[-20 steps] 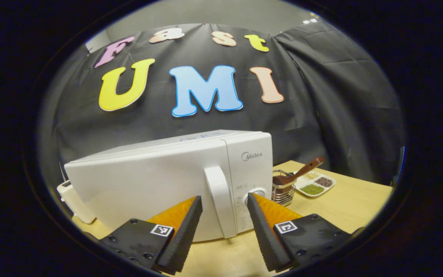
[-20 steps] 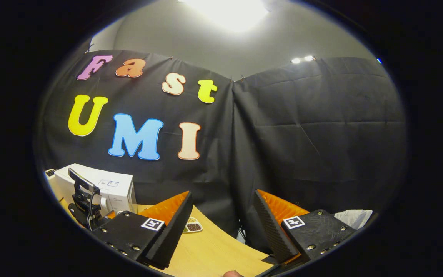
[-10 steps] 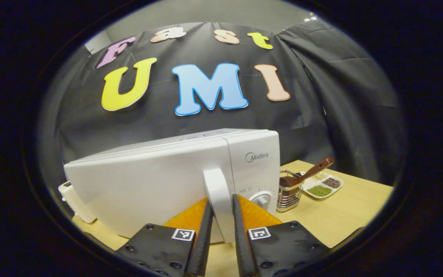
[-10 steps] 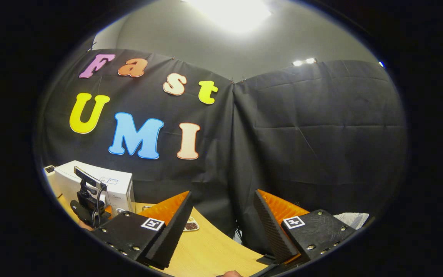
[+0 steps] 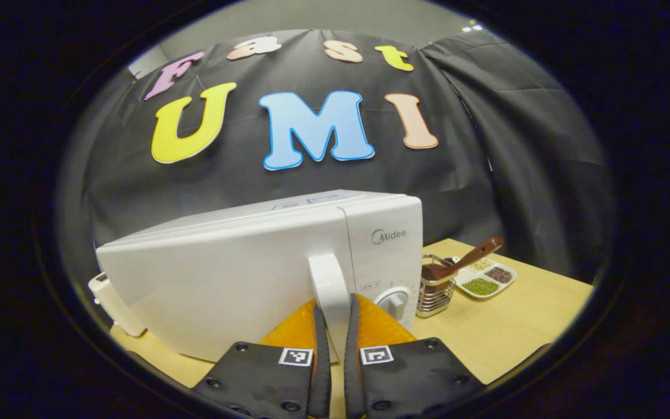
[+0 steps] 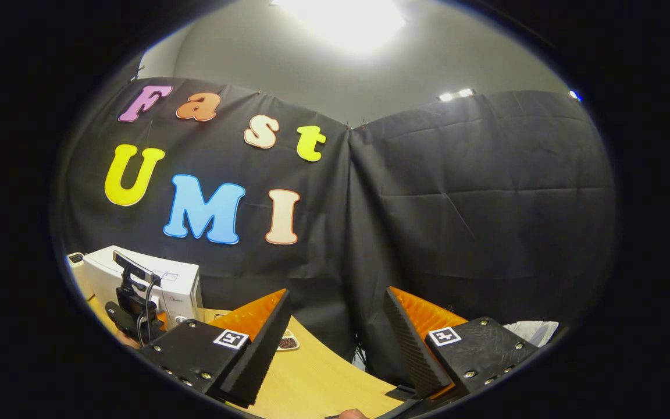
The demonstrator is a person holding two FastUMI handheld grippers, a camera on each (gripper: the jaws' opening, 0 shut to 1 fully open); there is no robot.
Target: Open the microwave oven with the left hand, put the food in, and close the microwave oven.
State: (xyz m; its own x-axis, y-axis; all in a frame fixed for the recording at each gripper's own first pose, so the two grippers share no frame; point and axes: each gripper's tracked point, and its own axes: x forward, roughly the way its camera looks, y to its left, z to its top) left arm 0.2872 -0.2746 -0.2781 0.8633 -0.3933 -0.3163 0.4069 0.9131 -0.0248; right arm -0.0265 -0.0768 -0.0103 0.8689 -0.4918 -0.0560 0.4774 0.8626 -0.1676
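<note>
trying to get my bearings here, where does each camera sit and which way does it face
Left gripper view: rides the left gripper, low over the table, facing the microwave front; its fingers are closed on the door handle.
Right gripper view: rides the right gripper, tilted up at the booth wall and ceiling; its fingers stand open, holding nothing.
Shared: the microwave, the table and the seed dish; the right gripper view also shows the left gripper far off at the microwave.

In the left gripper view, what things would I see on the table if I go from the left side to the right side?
Small white appliance at the edge → microwave door → door handle pinched by the left gripper → control knob → wire basket → wooden spoon → dish of seeds.
</note>
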